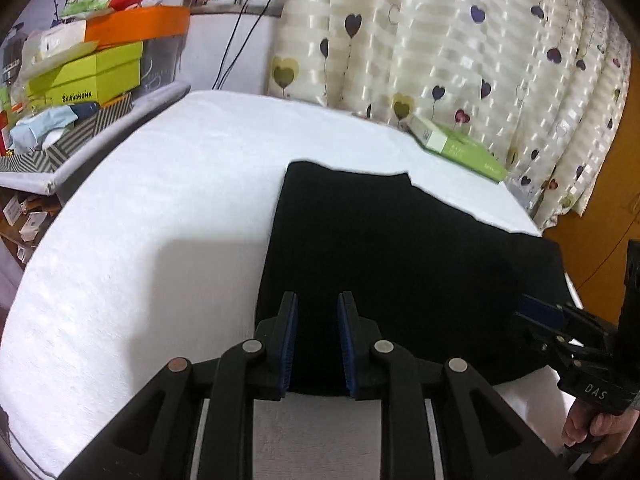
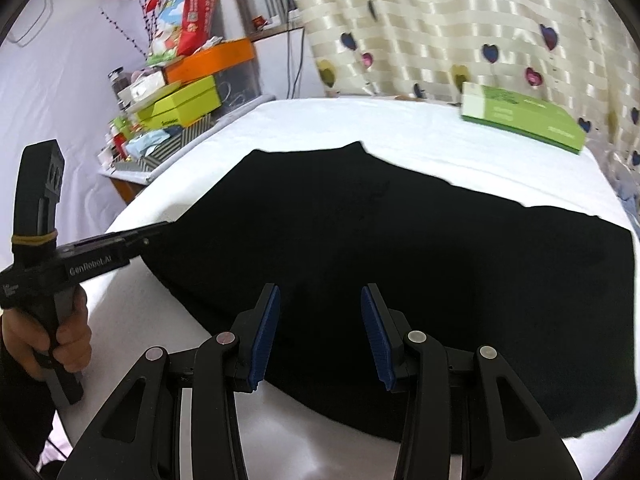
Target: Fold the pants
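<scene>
Left tool (image 1: 318, 308): black two-finger frame with blue ribbed pads, jaws spread with a clear gap, poised over the near edge of the black fabric pants (image 1: 384, 264); nothing between the pads. In the right wrist view the same tool (image 2: 158, 232) reaches in from the left, its tips at the garment's left edge, handle gripped by a person's hand (image 2: 66, 336). Right tool (image 2: 320, 312): same build, jaws spread wider, pads on either side of the near hem of the pants (image 2: 400, 248), holding nothing. In the left wrist view it (image 1: 532, 310) enters from the right with its blue pad at the garment's right side, and a hand (image 1: 592, 428) holds its grip below. Pants: laid flat as a broad dark panel on the white cloth-covered bench (image 1: 140, 240), toward its near right part. Flat green and white box (image 2: 520, 118): at the bench's far right edge, apart from the pants. Cream striped curtain with heart prints (image 1: 460, 40): hanging behind. Stack of yellow-green and orange boxes (image 1: 92, 68): on a side shelf to the left.
</scene>
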